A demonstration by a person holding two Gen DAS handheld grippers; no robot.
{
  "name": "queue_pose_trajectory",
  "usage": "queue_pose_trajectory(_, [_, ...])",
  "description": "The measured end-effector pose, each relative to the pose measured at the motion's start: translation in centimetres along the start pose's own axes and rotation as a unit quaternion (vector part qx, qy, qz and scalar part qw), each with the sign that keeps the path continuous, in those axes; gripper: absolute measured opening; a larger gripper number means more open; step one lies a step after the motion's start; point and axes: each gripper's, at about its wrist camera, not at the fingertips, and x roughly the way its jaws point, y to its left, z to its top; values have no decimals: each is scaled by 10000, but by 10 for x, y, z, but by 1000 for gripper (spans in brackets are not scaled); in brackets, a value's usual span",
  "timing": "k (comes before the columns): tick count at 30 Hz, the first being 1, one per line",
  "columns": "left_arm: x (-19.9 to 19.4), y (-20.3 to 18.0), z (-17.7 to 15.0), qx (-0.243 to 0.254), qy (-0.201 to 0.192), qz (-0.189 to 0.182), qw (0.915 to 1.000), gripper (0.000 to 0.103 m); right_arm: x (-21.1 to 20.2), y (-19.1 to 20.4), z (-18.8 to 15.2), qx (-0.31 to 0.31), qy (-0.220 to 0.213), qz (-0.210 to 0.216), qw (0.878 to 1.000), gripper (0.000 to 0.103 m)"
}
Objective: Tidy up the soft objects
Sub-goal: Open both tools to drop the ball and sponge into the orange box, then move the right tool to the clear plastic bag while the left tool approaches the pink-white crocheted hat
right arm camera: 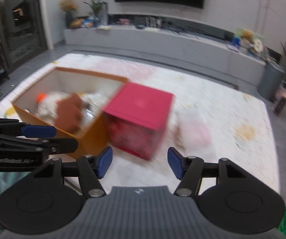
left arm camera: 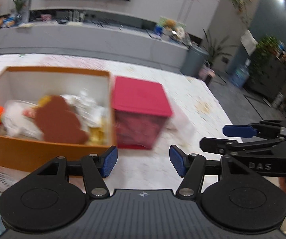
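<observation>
Both views are blurred. The left gripper (left arm camera: 141, 161) hangs with fingers wide apart, nothing between them; the right gripper (right arm camera: 139, 163) likewise, spread and empty. Ahead and to the left of both sits the orange box (left arm camera: 43, 153) with a brown plush toy (left arm camera: 61, 121) inside, the red box (left arm camera: 141, 109) touching its right side.

Ahead and left of the left fingers (left arm camera: 109, 161) an open box (left arm camera: 49, 151) sits on the mat (left arm camera: 198, 97), with soft toys (left arm camera: 61, 121) piled inside. A lidded box (left arm camera: 141, 97) touches its right side, straight ahead between the fingers. Behind everything runs a long low counter (left arm camera: 103, 37).
</observation>
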Motion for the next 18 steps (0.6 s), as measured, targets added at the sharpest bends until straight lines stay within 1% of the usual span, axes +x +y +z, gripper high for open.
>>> queue_pose_trajectory(2, [13, -15, -1, 68, 95, -76, 9999, 71, 4, -18, -10, 94, 98, -88, 9999, 61])
queue_pose_trajectory(5, [34, -32, 0, 181, 193, -93, 9996, 68, 11, -42, -21, 145, 201, -176, 9995, 61])
queue_pose_trajectory(7, [50, -41, 1, 211, 284, -76, 9993, 67, 20, -56, -24, 115, 255, -231, 9993, 61])
queue_pose_trajectory(9, [60, -49, -2, 229, 353, -45, 9991, 67, 32, -71, -25, 66, 345, -268, 9990, 63])
queue_pose_trajectory(11, [72, -52, -2, 225, 453, 33, 9987, 66, 45, -84, -25, 22, 419, -295, 9987, 74])
queue_pose_trajectory(12, [77, -54, -3, 206, 512, 54, 9985, 66, 51, -90, -25, -7, 460, -286, 9985, 76])
queue_pose_trajectory(14, [84, -57, -8, 175, 600, 97, 9980, 66, 65, -98, -26, -58, 535, -269, 9982, 86])
queue_pose_trajectory(17, [95, -62, -9, 236, 702, 177, 9971, 66, 88, -107, -25, -149, 634, -220, 9976, 88])
queue_pose_trajectory(18, [99, -63, -9, 252, 751, 205, 9966, 66, 96, -110, -24, -165, 655, -185, 9975, 91])
